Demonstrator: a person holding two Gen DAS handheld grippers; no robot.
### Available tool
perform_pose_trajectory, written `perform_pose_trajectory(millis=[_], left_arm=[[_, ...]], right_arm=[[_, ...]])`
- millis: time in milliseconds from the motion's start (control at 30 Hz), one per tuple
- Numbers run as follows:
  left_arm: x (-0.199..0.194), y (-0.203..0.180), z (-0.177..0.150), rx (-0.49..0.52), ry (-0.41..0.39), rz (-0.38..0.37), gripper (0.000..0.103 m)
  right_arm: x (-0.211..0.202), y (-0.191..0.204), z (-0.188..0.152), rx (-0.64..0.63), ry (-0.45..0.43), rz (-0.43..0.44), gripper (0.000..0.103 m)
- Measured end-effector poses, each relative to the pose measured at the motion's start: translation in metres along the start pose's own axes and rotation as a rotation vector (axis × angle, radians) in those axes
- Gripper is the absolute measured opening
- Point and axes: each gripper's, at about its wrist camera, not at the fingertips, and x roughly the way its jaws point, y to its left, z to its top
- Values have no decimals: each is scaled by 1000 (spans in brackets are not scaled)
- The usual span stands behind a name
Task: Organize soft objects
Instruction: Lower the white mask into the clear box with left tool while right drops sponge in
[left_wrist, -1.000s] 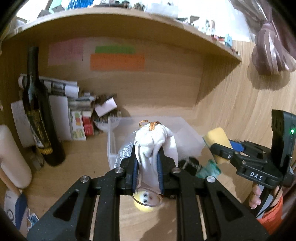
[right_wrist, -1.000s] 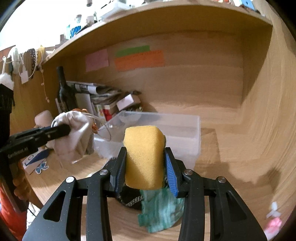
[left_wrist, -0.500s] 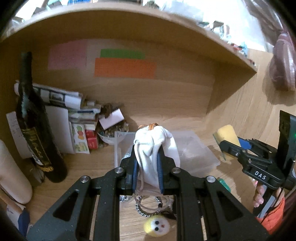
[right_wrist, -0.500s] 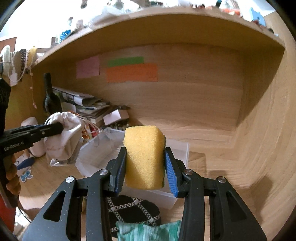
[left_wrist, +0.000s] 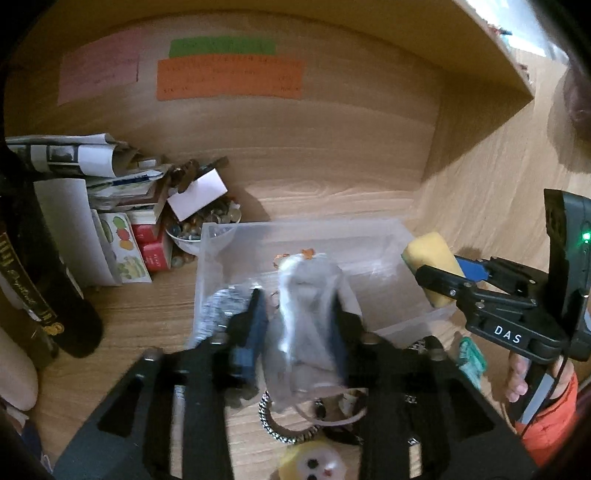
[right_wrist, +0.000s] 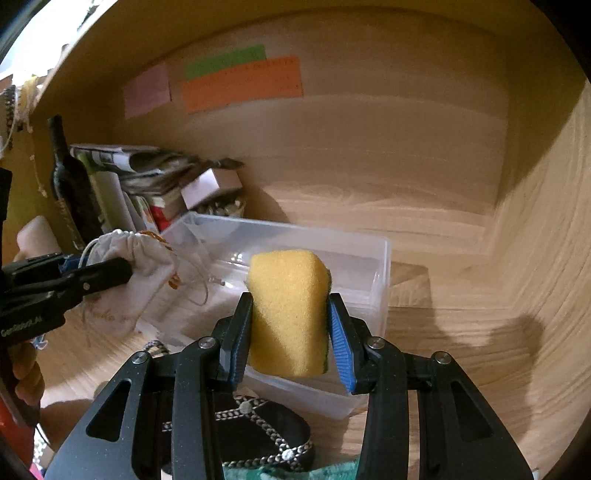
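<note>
Sponge (right_wrist: 288, 314) and drawstring pouch (left_wrist: 306, 317) are both hanging over the clear plastic bin (right_wrist: 380, 258), each carried by its own claw. The right gripper (right_wrist: 290, 332) is pinching the yellow sponge across its narrow sides, the blue pads denting it only slightly, with the block poised above the bin's near right part. From the left wrist view the sponge (left_wrist: 432, 266) is sitting just past the bin's right end wall (left_wrist: 402, 236).

The left gripper (left_wrist: 295, 328) is closed on the white cloth pouch at mid-body, though that view is blurred by motion, so how firmly it is biting cannot be told; in the right wrist view the pouch (right_wrist: 136, 258) is sagging below the finger, its cords trailing toward the bin's left rim.

Both items are looking light and compliant. The sponge is springy, so a squeeze across the foam is holding it well and it should drop cleanly once the jaws part. The pouch is limp and shapeless; a hold at the bunched neck would probably be the surest, and the loose strings could snag on a finger or the rim during release.

Beneath the claws a black chain-trimmed item (right_wrist: 258, 432), a teal cloth (right_wrist: 295, 472) and a small yellow plush face (left_wrist: 314, 465) are lying on the wooden desk (right_wrist: 461, 332), apparently waiting their turn.
</note>
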Motion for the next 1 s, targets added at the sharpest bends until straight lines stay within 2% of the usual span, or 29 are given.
perform_pose_trajectory(millis=[67, 300, 467, 567, 633, 667, 700, 767, 1000], left_arm=[[3, 0, 1, 0, 3, 10, 58], [8, -4, 1, 36, 10, 35, 77], [7, -4, 4, 41, 38, 29, 80], [-4, 1, 4, 12, 21, 1, 80], [-12, 4, 4, 0, 2, -6, 77], [-17, 6, 3, 7, 1, -5, 68], [-21, 7, 2, 10, -3, 0, 54], [-25, 9, -1, 13, 15, -12, 41], [-46, 10, -14, 22, 17, -2, 40]], right_arm=[[5, -1, 0, 4, 16, 2, 36], [22, -2, -1, 11, 66, 18, 37], [29, -3, -2, 14, 87, 24, 37], [27, -3, -1, 19, 81, 24, 37], [24, -4, -1, 21, 72, 22, 37], [22, -5, -1, 21, 67, 21, 37], [22, -4, -1, 22, 65, 20, 37], [20, -4, -1, 22, 61, 23, 37], [11, -1, -3, 15, 45, 23, 38]])
